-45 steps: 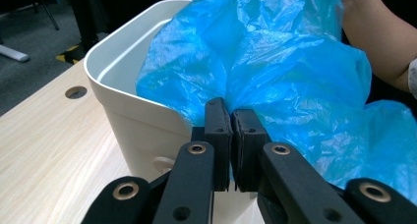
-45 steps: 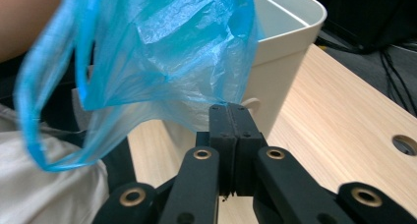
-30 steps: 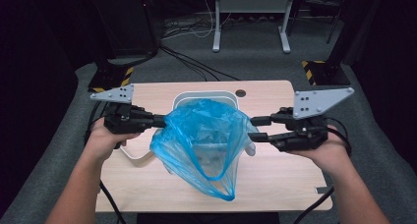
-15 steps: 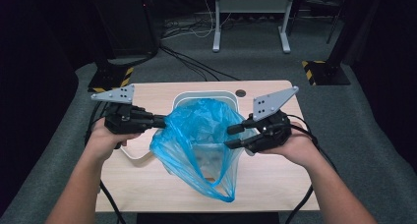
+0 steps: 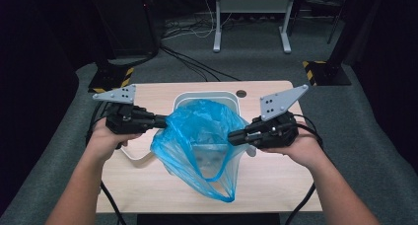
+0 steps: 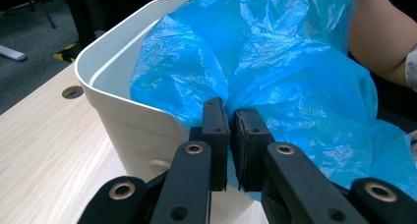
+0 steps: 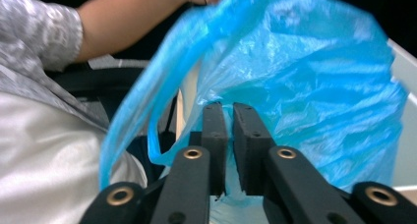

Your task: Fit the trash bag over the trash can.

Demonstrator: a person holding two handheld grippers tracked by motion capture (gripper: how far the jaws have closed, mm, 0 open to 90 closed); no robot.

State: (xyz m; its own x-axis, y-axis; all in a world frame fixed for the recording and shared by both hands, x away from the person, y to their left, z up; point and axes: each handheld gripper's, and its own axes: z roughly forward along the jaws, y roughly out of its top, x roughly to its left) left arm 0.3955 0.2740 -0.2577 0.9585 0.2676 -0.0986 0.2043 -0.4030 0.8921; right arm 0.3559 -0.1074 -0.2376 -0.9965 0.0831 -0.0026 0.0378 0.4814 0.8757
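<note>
Table: a light wooden table top [image 5: 148,94] is seen from above, with a round cable hole [image 5: 241,93] near its far edge.
Bin: a white plastic bin [image 5: 204,96] is stood at the middle of the table, towards the far side; its rounded rim [image 6: 115,35] is seen in the left gripper view.
Bag: a translucent blue plastic bag [image 5: 199,136] is held up over the near part of the bin, its mouth stretched between the two grippers; its lower corner [image 5: 224,195] is draped towards the near edge of the table.
Left gripper: the left gripper [image 5: 160,120] is held at the left edge of the bag. In the left gripper view its jaws are brought almost together, with blue film [image 6: 231,98] pinched between them.
Right gripper: the right gripper [image 5: 231,136] is held at the right edge of the bag. In the right gripper view its jaws are nearly closed, with a fold of the bag [image 7: 230,111] caught between them.
Hands: the left hand [image 5: 106,138] and the right hand [image 5: 300,148] are wrapped around the gripper bodies.
Plates: a grey three-cornered plate [image 5: 116,94] is carried on the left gripper, another [image 5: 281,101] on the right.
Floor: grey carpet [image 5: 256,62] is crossed by cables [image 5: 187,59] beyond the table.
</note>
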